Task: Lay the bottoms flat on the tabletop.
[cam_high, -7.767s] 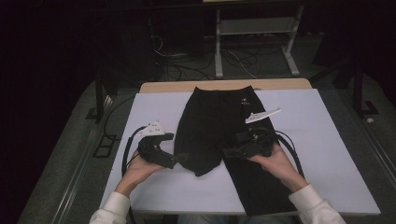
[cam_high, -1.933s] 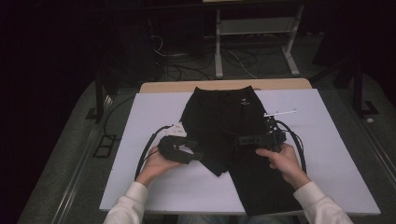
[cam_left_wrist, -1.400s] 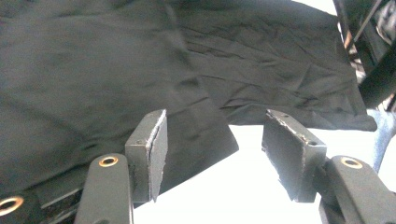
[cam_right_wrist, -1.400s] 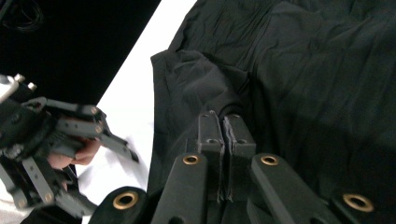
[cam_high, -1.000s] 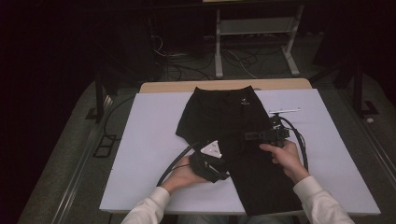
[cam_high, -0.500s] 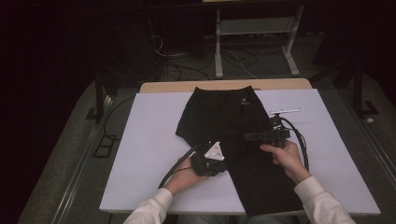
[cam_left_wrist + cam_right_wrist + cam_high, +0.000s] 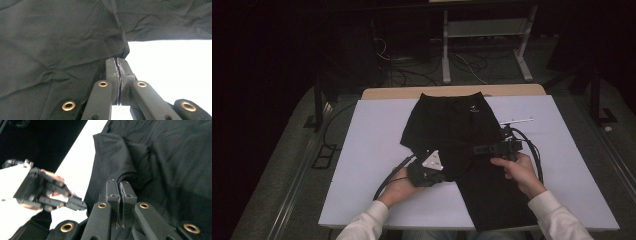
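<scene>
A pair of black trousers [image 7: 462, 145] lies on a white table [image 7: 372, 145], roughly at its middle, waistband toward the far edge. A small pale logo [image 7: 473, 108] sits just below the waistband. The cloth is matte and creased. One leg runs straight toward the near edge on the right. The other leg is folded over, so its hem rests near the middle of the garment, forming a short, bunched flap.

The left gripper [image 7: 443, 172] sits at the near left edge of the folded cloth, held by the person's left hand [image 7: 399, 186]. In the left gripper view its two black jaws are pressed together, with the hem corner of the trousers [image 7: 75, 45] pinched between their tips, against the white table [image 7: 175, 70].

The right gripper [image 7: 477, 149] lies over the trousers, right of centre, in the right hand [image 7: 522, 170], jaws pointing left. In the right gripper view its jaws are likewise closed, clamping a fold of the trousers [image 7: 162, 170], and the left gripper [image 7: 83, 206] shows just beside the cloth at the left.
</scene>
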The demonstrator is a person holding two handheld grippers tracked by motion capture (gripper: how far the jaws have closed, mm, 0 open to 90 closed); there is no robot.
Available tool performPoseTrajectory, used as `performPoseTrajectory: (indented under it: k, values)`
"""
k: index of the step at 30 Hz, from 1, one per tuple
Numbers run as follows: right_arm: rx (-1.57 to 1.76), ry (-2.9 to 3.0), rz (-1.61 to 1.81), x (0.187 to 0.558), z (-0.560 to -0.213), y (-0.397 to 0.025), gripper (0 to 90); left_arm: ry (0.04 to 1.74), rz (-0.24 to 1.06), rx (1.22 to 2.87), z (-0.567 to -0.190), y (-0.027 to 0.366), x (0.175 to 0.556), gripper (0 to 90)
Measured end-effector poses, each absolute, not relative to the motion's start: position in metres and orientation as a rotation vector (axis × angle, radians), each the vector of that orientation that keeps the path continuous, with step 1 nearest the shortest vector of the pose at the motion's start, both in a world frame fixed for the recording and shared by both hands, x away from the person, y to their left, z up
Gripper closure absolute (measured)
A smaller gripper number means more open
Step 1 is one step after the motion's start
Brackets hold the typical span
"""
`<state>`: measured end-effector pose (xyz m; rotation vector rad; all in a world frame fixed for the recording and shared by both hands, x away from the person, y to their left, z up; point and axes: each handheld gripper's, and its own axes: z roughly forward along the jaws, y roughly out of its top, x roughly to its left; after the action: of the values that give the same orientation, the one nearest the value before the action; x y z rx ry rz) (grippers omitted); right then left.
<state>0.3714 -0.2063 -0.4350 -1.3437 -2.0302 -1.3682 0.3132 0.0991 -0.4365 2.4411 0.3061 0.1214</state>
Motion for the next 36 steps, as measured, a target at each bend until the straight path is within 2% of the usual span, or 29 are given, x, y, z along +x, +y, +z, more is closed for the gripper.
performPoseTrajectory:
  k: [13, 21, 29, 36]
  values:
    - [-1.192, -2.063, -1.277, 0.325, -0.429, -0.171, 86.0, 0.300, 0.120, 2.430, -0.405, 0.170, 0.287, 87.9]
    - [-1.073, -2.106, -1.181, 0.297, -0.437, -0.134, 85.9, 0.357, 0.134, 2.417, -0.401, 0.217, 0.265, 87.9]
    - [-0.975, -2.140, -1.080, 0.279, -0.450, -0.100, 85.8, 0.331, 0.146, 2.460, -0.399, 0.242, 0.246, 87.9]
    - [-0.907, -2.175, -1.003, 0.267, -0.460, -0.078, 85.8, 0.330, 0.104, 2.500, -0.410, 0.254, 0.240, 87.8]
